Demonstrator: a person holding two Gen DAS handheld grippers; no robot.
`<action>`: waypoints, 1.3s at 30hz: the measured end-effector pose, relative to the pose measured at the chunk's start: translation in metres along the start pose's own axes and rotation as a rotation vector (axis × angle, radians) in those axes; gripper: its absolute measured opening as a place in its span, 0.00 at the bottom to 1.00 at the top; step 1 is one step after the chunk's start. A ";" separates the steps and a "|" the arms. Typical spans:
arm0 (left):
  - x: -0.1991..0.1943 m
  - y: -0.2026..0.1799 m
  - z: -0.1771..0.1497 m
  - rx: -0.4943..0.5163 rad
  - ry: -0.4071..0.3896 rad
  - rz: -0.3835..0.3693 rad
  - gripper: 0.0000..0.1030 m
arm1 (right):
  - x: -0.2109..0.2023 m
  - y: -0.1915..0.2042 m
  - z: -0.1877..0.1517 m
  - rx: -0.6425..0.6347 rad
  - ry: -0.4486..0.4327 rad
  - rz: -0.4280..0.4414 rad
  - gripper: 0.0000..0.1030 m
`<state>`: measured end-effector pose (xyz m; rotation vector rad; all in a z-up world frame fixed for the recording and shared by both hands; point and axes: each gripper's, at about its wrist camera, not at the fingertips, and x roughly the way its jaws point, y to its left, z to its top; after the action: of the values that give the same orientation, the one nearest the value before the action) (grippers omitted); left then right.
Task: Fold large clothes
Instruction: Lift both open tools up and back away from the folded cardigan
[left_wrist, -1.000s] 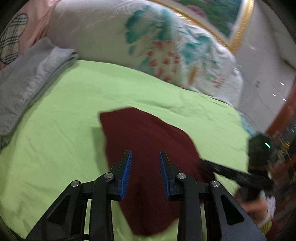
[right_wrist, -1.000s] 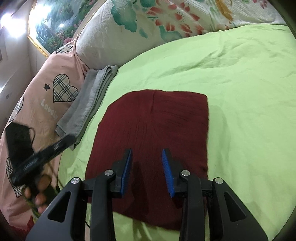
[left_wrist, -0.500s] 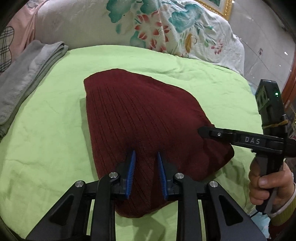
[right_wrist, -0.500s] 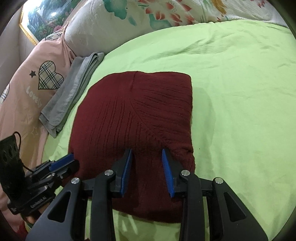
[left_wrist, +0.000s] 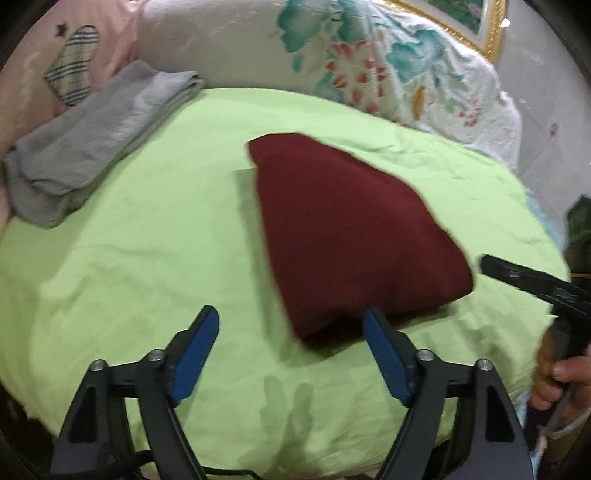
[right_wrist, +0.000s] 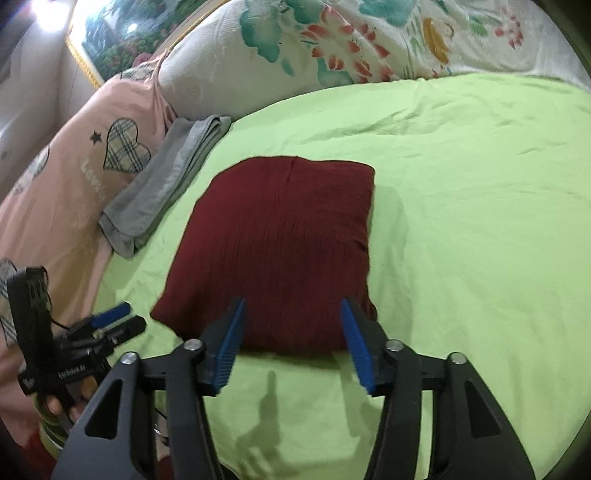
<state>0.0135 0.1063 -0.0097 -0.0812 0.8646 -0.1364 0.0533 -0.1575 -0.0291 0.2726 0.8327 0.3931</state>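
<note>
- Now the maroon sweater (right_wrist: 280, 251) is lying folded into a compact block on the green sheet (right_wrist: 461, 221), near the middle of the bed and free of both grippers.
- Its edges are looking fairly square from the right view — the near edge is sitting just beyond the right gripper (right_wrist: 293, 339).
- That right gripper is hovering with its jaws spread wide, holding nothing; the blue pads (right_wrist: 356, 343) are framing the sweater's near edge without visibly touching it.
- Over on the other side, the left gripper (left_wrist: 291, 354) is also gaping and empty, hanging above bare sheet just beside the sweater's near corner.
- Judging by this, the folding step is looking finished and the release is in hand.
- What comes next is probably either a tidy of the stack or a move toward the grey towel (right_wrist: 166, 181), which is lying folded at the sheet's left edge — that would be calling for a low, level approach so the layers are not getting dragged apart.
- Beyond the towel, a pink pillow (right_wrist: 74, 177) and a floral pillow (right_wrist: 295, 55) are lining the headboard end.
</note>
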 end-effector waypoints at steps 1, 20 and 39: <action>-0.001 0.000 -0.005 0.009 0.003 0.025 0.79 | -0.003 0.000 -0.006 -0.010 0.003 -0.014 0.61; -0.011 -0.025 -0.061 0.170 0.083 0.154 0.80 | -0.029 0.011 -0.070 -0.091 0.089 -0.108 0.76; -0.048 -0.013 -0.003 0.152 -0.034 0.258 0.94 | -0.061 0.032 -0.026 -0.200 -0.017 -0.070 1.00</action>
<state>-0.0207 0.1003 0.0268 0.1696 0.8213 0.0412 -0.0108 -0.1537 0.0065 0.0613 0.7776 0.4050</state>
